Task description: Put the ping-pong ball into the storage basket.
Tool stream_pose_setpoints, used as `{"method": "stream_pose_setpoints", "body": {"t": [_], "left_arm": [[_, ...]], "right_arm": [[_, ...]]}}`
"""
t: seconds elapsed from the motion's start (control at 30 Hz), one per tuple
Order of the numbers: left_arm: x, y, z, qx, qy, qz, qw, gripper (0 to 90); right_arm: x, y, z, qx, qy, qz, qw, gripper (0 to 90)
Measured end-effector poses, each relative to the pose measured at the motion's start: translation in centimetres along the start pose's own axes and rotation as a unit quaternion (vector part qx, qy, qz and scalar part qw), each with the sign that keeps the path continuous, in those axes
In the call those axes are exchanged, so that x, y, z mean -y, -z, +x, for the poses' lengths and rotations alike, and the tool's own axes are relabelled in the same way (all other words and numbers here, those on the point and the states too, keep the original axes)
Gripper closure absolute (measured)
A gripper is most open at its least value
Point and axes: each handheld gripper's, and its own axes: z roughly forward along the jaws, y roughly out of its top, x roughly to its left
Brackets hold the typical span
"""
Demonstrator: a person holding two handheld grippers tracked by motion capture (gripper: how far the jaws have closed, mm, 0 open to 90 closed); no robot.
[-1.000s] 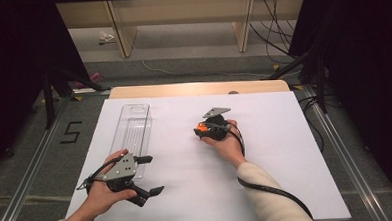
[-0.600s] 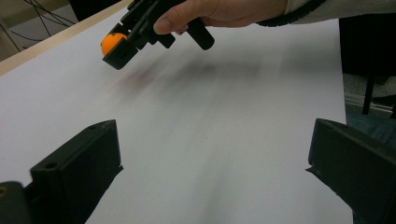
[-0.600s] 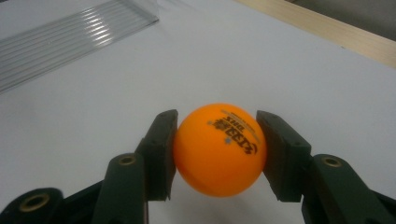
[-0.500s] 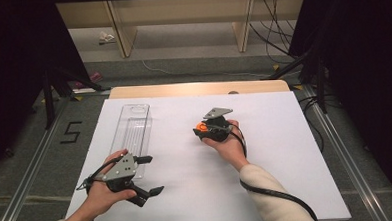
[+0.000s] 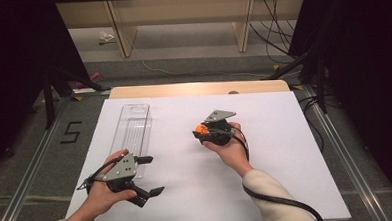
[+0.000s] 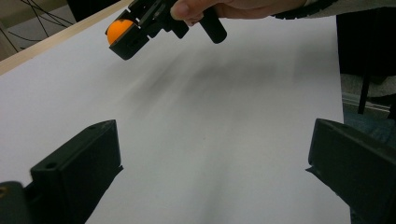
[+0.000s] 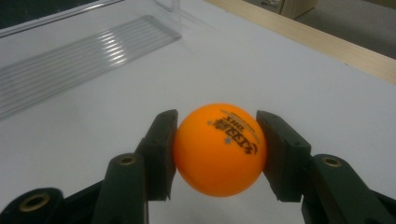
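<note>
An orange ping-pong ball (image 7: 219, 148) with dark print sits squeezed between the two black jaws of my right gripper (image 7: 217, 154). In the high view that right gripper (image 5: 201, 132) hangs a little above the middle of the white table top (image 5: 286, 151), the ball (image 5: 200, 128) at its tip, pointing left. The left gripper view shows the ball (image 6: 117, 31) in that gripper at the upper left. My left gripper (image 5: 150, 175) rests low near the front left, jaws wide apart and open, nothing between them (image 6: 212, 177). A clear plastic tray (image 5: 132, 132) lies just beyond it.
A pale wooden strip (image 5: 198, 89) borders the table's far edge. Dark floor with a marked "5" (image 5: 71, 132) lies at the left, and metal rails run along both sides. Cables trail from each gripper toward the person.
The right gripper has risen slightly and shifted with the ball held in it. The left gripper has stayed put.
</note>
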Motion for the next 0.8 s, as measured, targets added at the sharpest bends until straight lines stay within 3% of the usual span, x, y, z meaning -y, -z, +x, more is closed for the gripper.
{"method": "stream_pose_setpoints", "body": {"t": [0.8], "left_arm": [[0.0, 0.1, -0.1, 0.000, -0.003, 0.001, 1.0000, 2.0]], "right_arm": [[-0.2, 2.0, 0.8, -0.004, 0.008, -0.017, 0.9998, 51.5]]}}
